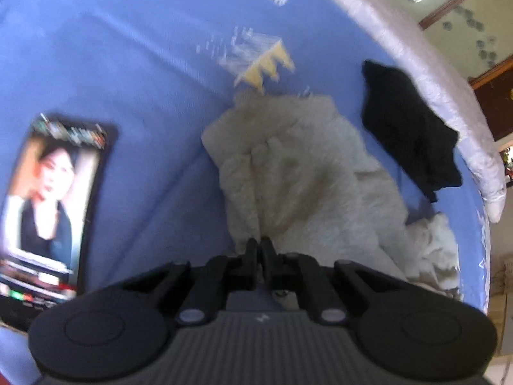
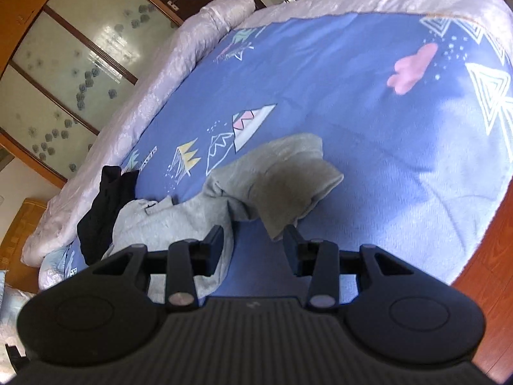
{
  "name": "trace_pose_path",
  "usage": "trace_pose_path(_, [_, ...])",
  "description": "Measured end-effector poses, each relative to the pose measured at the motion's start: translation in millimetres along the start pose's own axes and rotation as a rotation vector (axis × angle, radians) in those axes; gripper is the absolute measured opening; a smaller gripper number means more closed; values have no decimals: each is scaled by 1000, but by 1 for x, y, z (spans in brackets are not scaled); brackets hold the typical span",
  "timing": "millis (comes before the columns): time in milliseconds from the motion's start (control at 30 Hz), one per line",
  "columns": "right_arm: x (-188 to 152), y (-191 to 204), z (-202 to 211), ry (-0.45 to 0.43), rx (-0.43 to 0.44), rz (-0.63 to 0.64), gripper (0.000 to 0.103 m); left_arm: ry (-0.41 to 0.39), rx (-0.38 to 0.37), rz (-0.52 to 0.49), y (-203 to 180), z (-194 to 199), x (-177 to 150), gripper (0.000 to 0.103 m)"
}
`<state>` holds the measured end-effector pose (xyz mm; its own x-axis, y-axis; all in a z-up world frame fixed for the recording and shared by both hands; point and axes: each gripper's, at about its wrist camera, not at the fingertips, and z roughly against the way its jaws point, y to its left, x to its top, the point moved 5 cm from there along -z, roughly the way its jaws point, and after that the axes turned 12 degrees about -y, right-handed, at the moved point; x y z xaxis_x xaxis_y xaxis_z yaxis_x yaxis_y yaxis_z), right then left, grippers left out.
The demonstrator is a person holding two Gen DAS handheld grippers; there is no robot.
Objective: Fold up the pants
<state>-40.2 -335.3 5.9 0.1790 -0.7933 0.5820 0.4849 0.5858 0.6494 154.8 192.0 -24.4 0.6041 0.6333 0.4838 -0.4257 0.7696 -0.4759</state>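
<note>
In the left wrist view, the left gripper (image 1: 260,245) is seen with its jaws brought together, the fingertips meeting at the near edge of the grey pants (image 1: 298,176). Whether cloth is pinched between them cannot be told. The pants are spread ahead of the jaws and to their right, crumpled on the blue sheet (image 1: 144,80). A phone (image 1: 53,205) with a lit screen is laid flat well to the left of the jaws. A black garment (image 1: 407,128) is seen ahead and to the right, beside the pale quilt (image 1: 442,96) along the bed's edge.

In the right wrist view, the right gripper (image 2: 253,240) is held with its jaws apart. Only bare sheet is seen in the gap between them. One folded part of the pants (image 2: 282,176) reaches just ahead of the right finger, and another part lies under the left finger. The black garment (image 2: 105,211) is found beyond the pants, far left of the jaws.
</note>
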Motion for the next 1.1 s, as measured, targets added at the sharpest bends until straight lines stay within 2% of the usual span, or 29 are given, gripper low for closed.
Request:
trace_pose_path(200, [6,0,-17,15,56,-75,45,-99,-95,91,23,83,20,4])
trace_pose_path(333, [2,6,-34,20,45,-81,46,-155,-94,113,37,124,24,4])
trace_pose_path(533, [-22,-27,-56,142,71,-479,49,-123,-58,138,50,130,15,4])
trace_pose_path(633, [-23,-42,-62,102,38,-638,49,-119,-53,141,46,127,12,4])
trace_pose_path(700, [-11,-48,-63,27,20,-698,49,-124,-57,133,43,128,14,4])
trace_pose_path(767, [7,-55,-65,-55,-8,-664,48,-131,-61,122,38,131,14,4])
trace_pose_path(800, [13,-59,-67,-61,-24,-650,45,-132,-62,116,38,132,14,4])
trace_pose_path(867, [19,-62,-70,-21,-57,-608,18,-131,-59,109,36,135,13,4])
trace_pose_path(933, [36,-61,-62,-42,-70,-501,17,-128,-54,106,35,138,11,4])
trace_pose_path(1000, [68,-61,-49,-110,-80,-386,16,-118,-53,102,33,142,7,4])
trace_pose_path(1100, [123,-69,-28,-221,-80,-306,15,-69,-91,124,29,146,-6,4])
